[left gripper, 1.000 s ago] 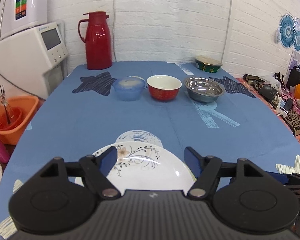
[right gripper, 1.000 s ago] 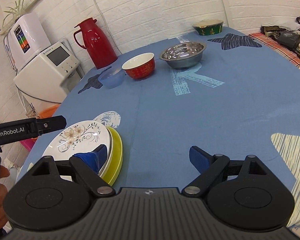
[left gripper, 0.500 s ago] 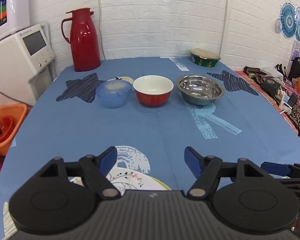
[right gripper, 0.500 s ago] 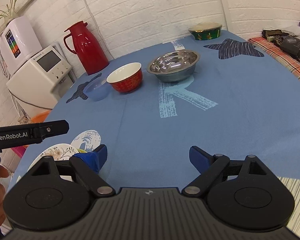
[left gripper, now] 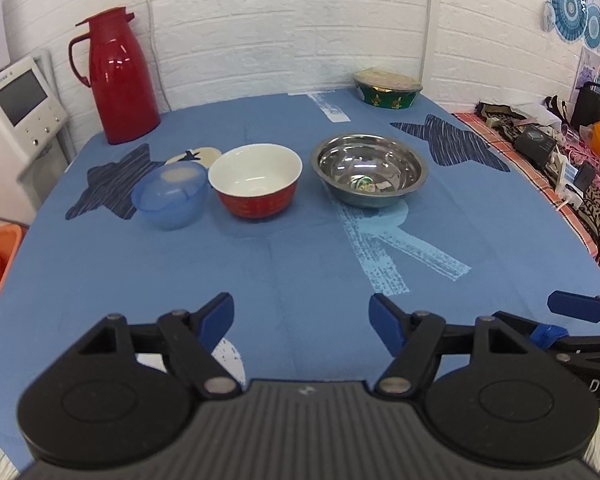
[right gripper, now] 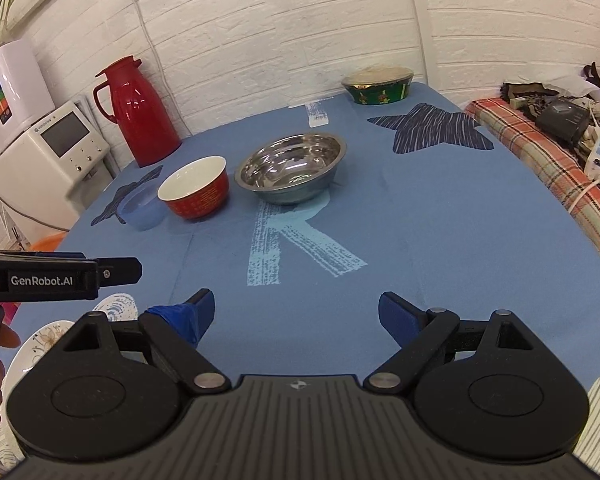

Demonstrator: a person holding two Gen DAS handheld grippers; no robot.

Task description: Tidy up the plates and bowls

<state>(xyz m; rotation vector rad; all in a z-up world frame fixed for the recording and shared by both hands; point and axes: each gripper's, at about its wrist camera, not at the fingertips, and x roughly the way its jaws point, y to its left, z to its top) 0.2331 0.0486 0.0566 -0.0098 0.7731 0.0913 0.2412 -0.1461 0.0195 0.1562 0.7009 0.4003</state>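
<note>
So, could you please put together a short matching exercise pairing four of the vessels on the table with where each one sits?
Things:
1. steel bowl
2. red bowl
3. blue plastic bowl
4. green bowl

Places:
A. left end of the row of three bowls
B. far edge of the table, near the brick wall
C. middle of the row of three bowls
D. right end of the row, at the top of the pale printed letter R

Pairs: 1-D, 2-C, 3-A, 4-B
</note>
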